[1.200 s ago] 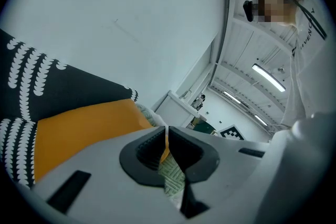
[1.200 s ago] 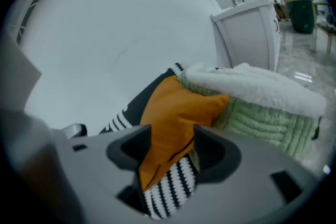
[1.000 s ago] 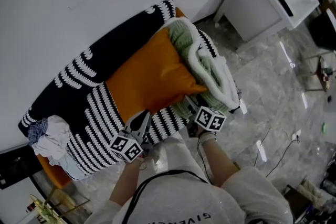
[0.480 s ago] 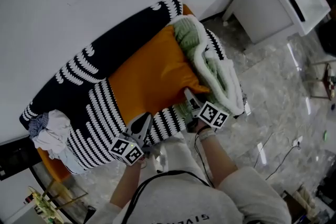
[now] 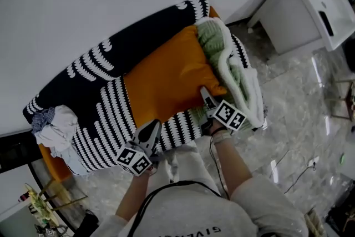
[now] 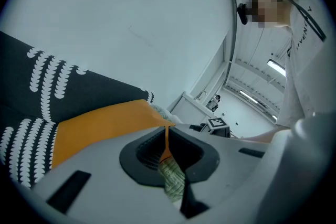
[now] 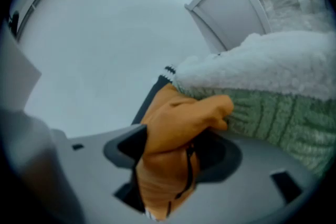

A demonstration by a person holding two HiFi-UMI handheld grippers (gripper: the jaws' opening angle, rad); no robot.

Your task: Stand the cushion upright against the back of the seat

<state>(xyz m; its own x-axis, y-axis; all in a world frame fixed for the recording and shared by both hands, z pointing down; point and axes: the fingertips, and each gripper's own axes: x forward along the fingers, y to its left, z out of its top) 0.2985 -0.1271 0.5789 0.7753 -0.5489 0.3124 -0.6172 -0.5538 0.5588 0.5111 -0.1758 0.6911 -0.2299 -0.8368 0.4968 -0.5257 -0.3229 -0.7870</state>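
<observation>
On the white shirt [image 5: 222,213], upside-down print reading about "GIVENCH" can be made out. Square black-and-white markers are carried on each gripper's cube.

The left gripper [image 5: 150,127] is held at the seat's front edge, pointed slightly down, its jaws closed on a thin lower corner of the orange cushion [image 5: 166,83]. The cushion is seen on the seat of the black-and-white patterned sofa [image 5: 94,86], its far edge at the backrest and a green-and-white blanket [image 5: 236,72] just beside it. The right gripper [image 5: 204,91] is angled down at the cushion's other near corner. Its jaws have just been closing and are clamped wide on the bunched fabric.
</observation>
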